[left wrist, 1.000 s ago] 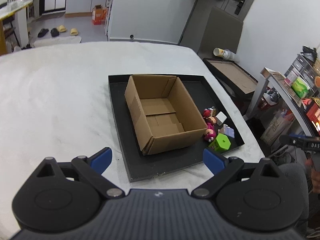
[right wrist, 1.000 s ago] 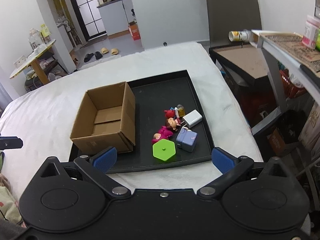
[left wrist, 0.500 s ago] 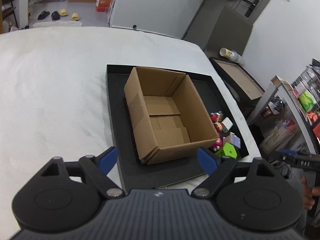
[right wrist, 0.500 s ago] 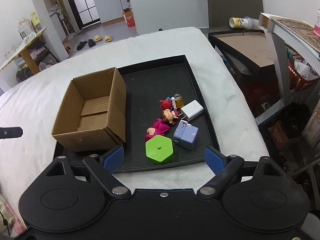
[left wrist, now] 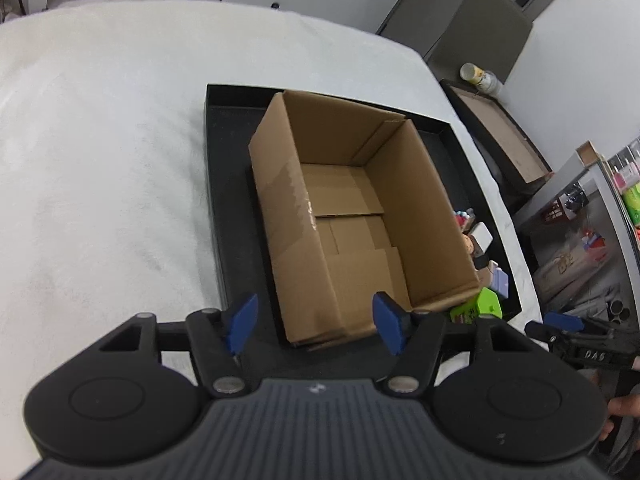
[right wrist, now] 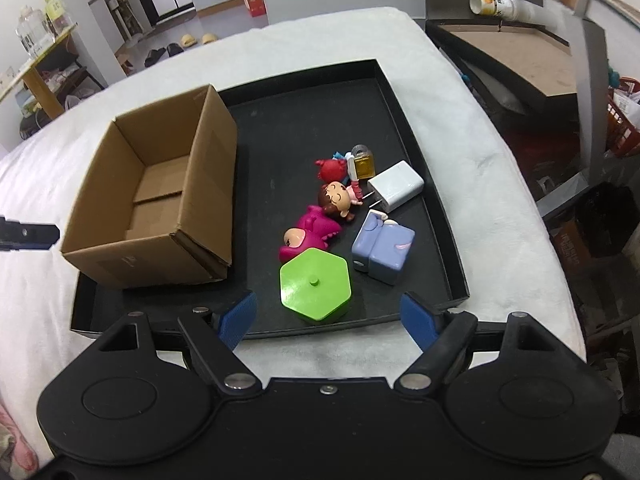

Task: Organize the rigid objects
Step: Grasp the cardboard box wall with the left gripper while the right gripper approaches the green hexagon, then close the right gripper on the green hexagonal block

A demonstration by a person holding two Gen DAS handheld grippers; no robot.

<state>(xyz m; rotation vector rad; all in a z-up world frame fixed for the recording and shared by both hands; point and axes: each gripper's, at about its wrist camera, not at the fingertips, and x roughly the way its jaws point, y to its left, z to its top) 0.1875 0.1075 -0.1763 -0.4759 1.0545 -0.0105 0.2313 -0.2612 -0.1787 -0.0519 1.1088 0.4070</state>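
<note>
An open empty cardboard box (left wrist: 360, 220) (right wrist: 160, 196) stands on the left part of a black tray (right wrist: 400, 112) (left wrist: 228, 200). To the box's right lie a green hexagonal box (right wrist: 315, 285) (left wrist: 482, 306), a lilac block (right wrist: 383, 249), a white charger (right wrist: 395, 191), a magenta dinosaur figure (right wrist: 310, 232), a small doll (right wrist: 338, 200), a red figure (right wrist: 331, 169) and a small amber bottle (right wrist: 363, 163). My left gripper (left wrist: 316, 322) is open and empty over the box's near wall. My right gripper (right wrist: 331, 316) is open and empty just before the green box.
The tray sits on a white cloth-covered table (left wrist: 100, 160). To the right of the table stand a second dark tray with a brown board (right wrist: 520, 56), a paper cup (right wrist: 486, 2) and a shelf unit (left wrist: 600, 220).
Both grippers moved forward and down toward the tray. The left one now hangs over the box's near wall; the right one has closed in on the green box.
</note>
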